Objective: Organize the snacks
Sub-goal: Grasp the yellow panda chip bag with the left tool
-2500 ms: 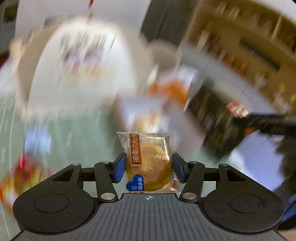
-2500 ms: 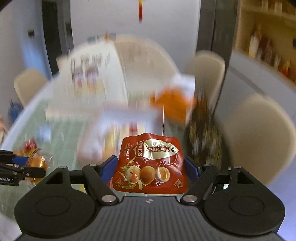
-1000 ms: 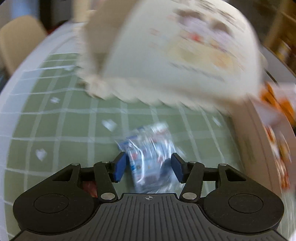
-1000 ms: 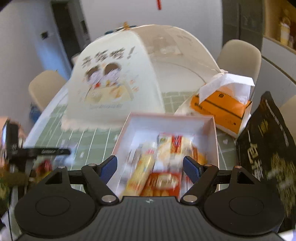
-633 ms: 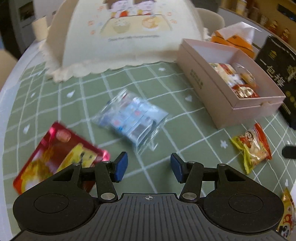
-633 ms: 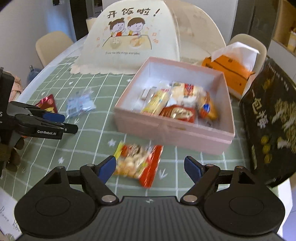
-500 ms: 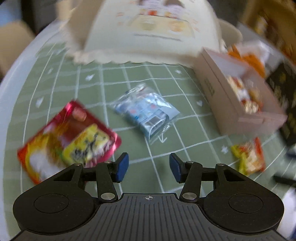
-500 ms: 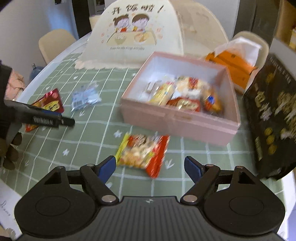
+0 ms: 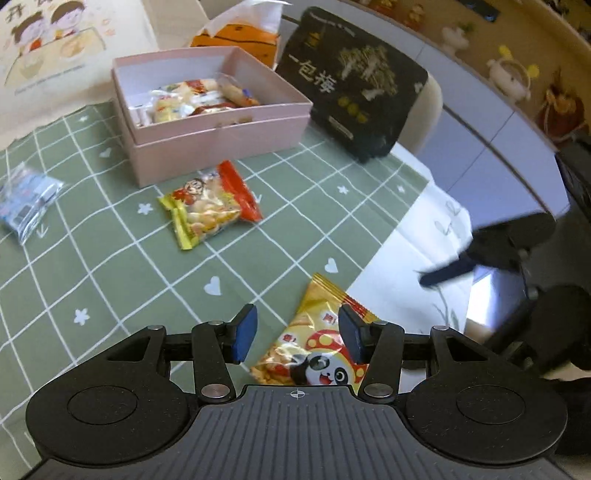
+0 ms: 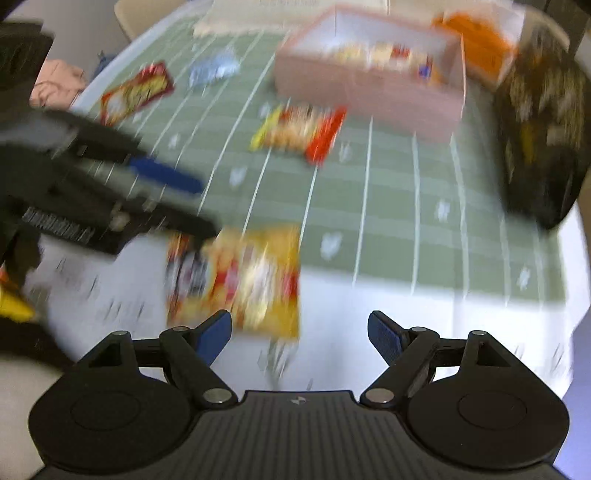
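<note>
My left gripper (image 9: 295, 334) is open, its blue pads on either side of a yellow panda snack bag (image 9: 314, 343) lying at the green tablecloth's near edge. A pink box (image 9: 218, 136) with several snacks inside stands further back. A yellow-and-red snack bag (image 9: 210, 206) lies in front of the box. A clear blue-white packet (image 9: 26, 199) lies at the far left. My right gripper (image 10: 299, 338) is open and empty; its view is blurred and shows the yellow bag (image 10: 240, 273), the left gripper (image 10: 110, 184) beside that bag and the box (image 10: 369, 85).
A black bag (image 9: 351, 81) leans right of the box, an orange tissue box (image 9: 240, 33) stands behind it, and a cream food cover (image 9: 55, 48) is at back left. A red packet (image 10: 136, 92) lies at the table's left. White paper (image 9: 417, 258) borders the cloth.
Both grippers let go of their snacks earlier, and those now lie in the box. The left gripper has swung right from the blue-white packet to straddle the yellow panda bag. The right view has dropped toward the table.
</note>
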`<state>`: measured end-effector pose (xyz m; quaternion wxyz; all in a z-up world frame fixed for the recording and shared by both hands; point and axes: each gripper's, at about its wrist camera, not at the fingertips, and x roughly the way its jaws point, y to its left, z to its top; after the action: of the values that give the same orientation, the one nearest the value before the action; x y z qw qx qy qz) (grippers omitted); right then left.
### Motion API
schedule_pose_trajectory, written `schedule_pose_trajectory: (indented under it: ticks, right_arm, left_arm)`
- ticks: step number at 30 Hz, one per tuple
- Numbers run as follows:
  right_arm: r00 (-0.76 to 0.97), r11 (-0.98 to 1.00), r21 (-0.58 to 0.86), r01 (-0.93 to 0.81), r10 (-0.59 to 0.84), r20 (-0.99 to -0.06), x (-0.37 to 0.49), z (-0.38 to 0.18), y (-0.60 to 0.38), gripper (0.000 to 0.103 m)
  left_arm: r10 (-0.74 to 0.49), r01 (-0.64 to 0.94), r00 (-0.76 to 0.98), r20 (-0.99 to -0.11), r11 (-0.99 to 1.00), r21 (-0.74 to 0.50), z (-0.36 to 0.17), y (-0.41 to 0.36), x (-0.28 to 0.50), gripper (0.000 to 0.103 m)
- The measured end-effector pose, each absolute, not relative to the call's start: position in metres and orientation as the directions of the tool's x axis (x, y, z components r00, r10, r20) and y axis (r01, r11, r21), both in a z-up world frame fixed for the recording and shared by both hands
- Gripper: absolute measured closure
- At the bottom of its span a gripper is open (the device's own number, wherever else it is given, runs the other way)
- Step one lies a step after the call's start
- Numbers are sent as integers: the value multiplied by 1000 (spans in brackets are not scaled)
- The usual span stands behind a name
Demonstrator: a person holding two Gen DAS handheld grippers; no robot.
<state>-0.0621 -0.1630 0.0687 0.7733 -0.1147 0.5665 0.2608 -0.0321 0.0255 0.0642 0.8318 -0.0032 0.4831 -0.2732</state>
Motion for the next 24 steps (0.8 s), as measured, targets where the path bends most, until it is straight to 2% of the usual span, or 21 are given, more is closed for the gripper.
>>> schedule_pose_trajectory:
  ticks: [6,11,13,16,19,24]
  right_arm:
    - [344,862,15,-507,218,-913,-56,48,-132,23]
    - [510,888,-92,-450,171,-843,-22,49,-103,23]
    - [517,906,-63,-418,181,-836,-5,53,-102,23]
    - [503,915,56,-398,269,-821,9,66,-116,23]
    - [497,925,128,-358,304,-813,20,72,-129,23]
    - [510,960,180,-212,266,-818,43,70,-148,22]
  left_arm:
    - [-360,362,425,-830,908,-209,71,40,-37,49]
    - [-315,325,454,-834,930,-174,79,60,-38,49]
    - [-302,315,462,-834,935,-164,80,64,-42,49]
    - [-301,313,478,-825,936,-161,82,73,-49,49]
    - [-340,332,489,-804,924,-189,82,78,-52,49]
    - [-303,319,533,-790,937,-144,79,53,-34,49]
